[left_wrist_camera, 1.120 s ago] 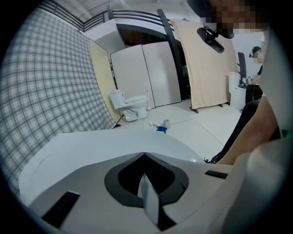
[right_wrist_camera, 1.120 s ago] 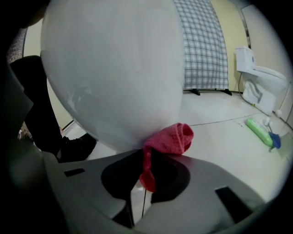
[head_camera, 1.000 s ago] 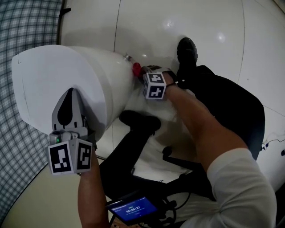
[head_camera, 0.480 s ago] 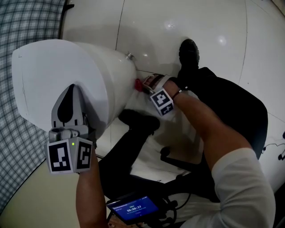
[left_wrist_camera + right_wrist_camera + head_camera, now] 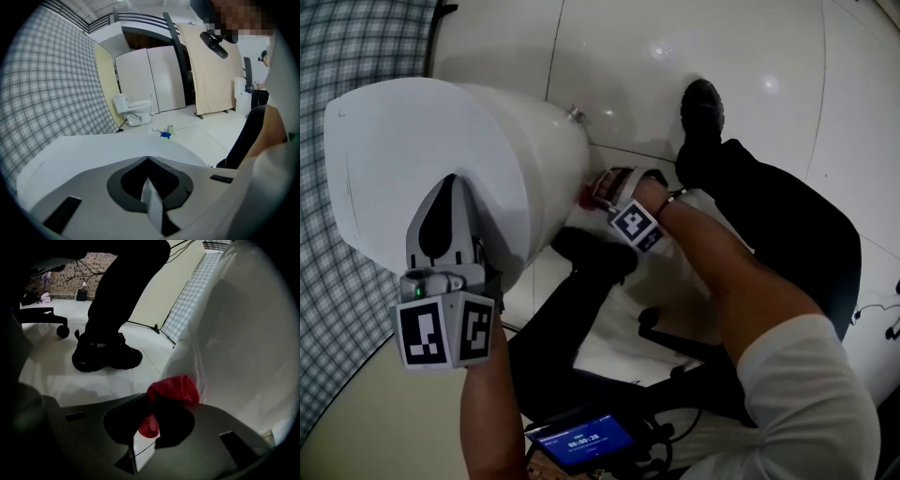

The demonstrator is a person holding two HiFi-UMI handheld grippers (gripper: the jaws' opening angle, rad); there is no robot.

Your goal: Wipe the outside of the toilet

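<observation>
**Left tongs**: jaws fully together and empty, tips resting on the flat white top of the toilet. **Right tongs**: jaws narrowly parted, clamped on a red cloth that pressed against the toilet's curved side. Since the earlier frames the left tongs had kept still. The right tongs had slid lower along the side and rolled, its marker cube turning. The left forearm rose from the lower edge. The right forearm reached across from the right, wrist angled downward.
</observation>
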